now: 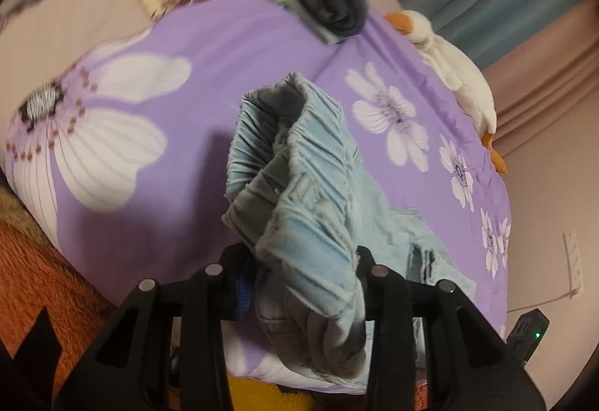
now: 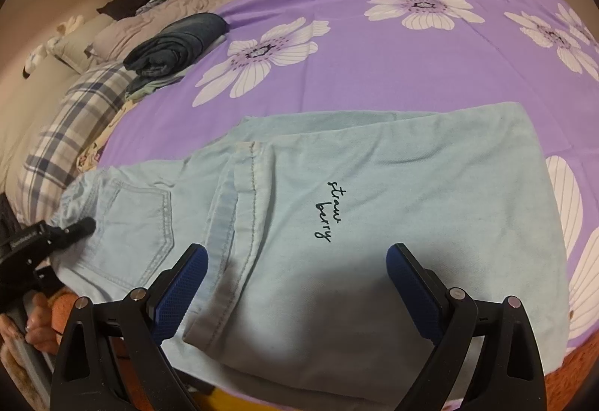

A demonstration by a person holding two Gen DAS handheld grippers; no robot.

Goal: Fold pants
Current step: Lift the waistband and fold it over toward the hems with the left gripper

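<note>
Gripping the gathered elastic waistband of the pale blue denim pants (image 1: 299, 164), the left gripper (image 1: 303, 276) lifts that end off the purple flowered bedsheet (image 1: 209, 48). The legs lie doubled flat at the sheet's six o'clock edge under the right gripper (image 2: 295, 283), whose jaws stand wide apart and empty. Judging by this, the last fold is in hand: next, carry the waistband toward three o'clock over the legs.
</note>
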